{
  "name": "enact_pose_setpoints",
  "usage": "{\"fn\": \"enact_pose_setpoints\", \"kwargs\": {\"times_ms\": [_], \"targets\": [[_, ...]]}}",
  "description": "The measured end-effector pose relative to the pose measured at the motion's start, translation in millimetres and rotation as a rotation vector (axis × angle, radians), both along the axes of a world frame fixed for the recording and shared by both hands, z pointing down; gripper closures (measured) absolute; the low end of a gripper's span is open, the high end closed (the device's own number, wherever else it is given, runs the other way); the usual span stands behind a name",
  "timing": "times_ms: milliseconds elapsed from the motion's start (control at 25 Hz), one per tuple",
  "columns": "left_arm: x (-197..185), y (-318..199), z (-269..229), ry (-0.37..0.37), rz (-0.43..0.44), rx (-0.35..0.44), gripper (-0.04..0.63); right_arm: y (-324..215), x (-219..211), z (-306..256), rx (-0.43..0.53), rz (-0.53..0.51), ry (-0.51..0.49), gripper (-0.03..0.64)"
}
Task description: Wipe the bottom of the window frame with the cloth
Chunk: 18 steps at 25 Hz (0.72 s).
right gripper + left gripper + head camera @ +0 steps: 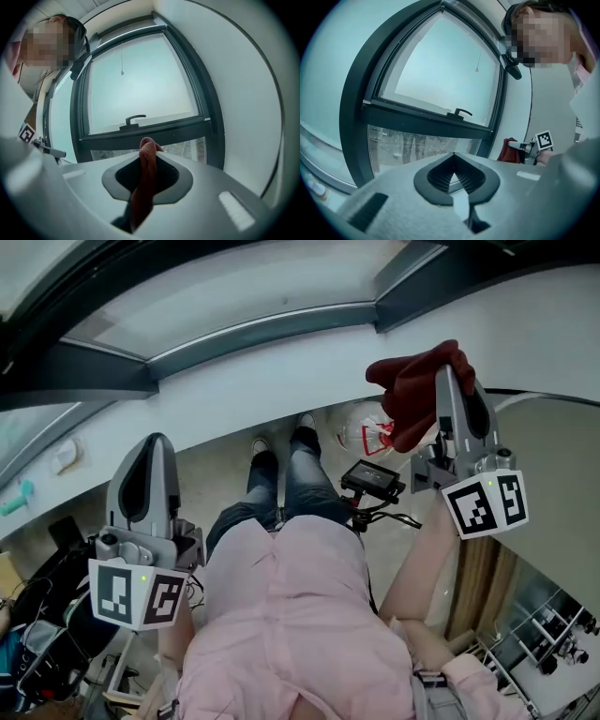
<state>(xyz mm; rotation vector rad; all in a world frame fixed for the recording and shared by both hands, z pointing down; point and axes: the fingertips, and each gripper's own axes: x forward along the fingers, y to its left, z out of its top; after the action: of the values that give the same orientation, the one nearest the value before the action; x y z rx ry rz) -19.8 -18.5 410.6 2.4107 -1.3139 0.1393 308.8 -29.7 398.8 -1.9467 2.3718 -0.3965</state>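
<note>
A dark red cloth (410,392) is bunched at the tip of my right gripper (450,371), which is shut on it and raised close to the white wall below the window frame (89,373). In the right gripper view the cloth (144,180) runs up between the jaws of the right gripper (147,151), with the dark window frame (154,132) ahead. My left gripper (156,442) hangs lower at the left, shut with nothing in it. In the left gripper view the tips of the left gripper (453,159) meet before the frame (422,121), and the cloth (507,150) shows at the right.
A black window handle (459,112) (133,119) sits on the frame's cross bar. The person's legs and shoes (281,465) stand below the white wall (281,381). A black device (371,480) and a white bag (367,432) lie near the feet. Dark bags (47,615) crowd the left.
</note>
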Motion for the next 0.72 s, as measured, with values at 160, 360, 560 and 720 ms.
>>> {"fn": "enact_pose_setpoints", "kwargs": {"times_ms": [160,360,560,720], "targets": [[-10,-1,0,0.006,0.026,0.020,0.597,18,-25,-3,-0.005,-0.008,0.011,0.568],[-18,-5,2,0.026,0.032,0.017,0.597,15,-63,-10,-0.009,-0.079,0.031,0.569],[-27,-17,0,0.043,0.013,0.024,0.597,3,-107,-4,-0.048,-0.208,0.051,0.569],[-32,-23,-4,0.052,-0.004,0.037,0.597,0,-115,-5,-0.051,-0.227,0.042,0.569]]}}
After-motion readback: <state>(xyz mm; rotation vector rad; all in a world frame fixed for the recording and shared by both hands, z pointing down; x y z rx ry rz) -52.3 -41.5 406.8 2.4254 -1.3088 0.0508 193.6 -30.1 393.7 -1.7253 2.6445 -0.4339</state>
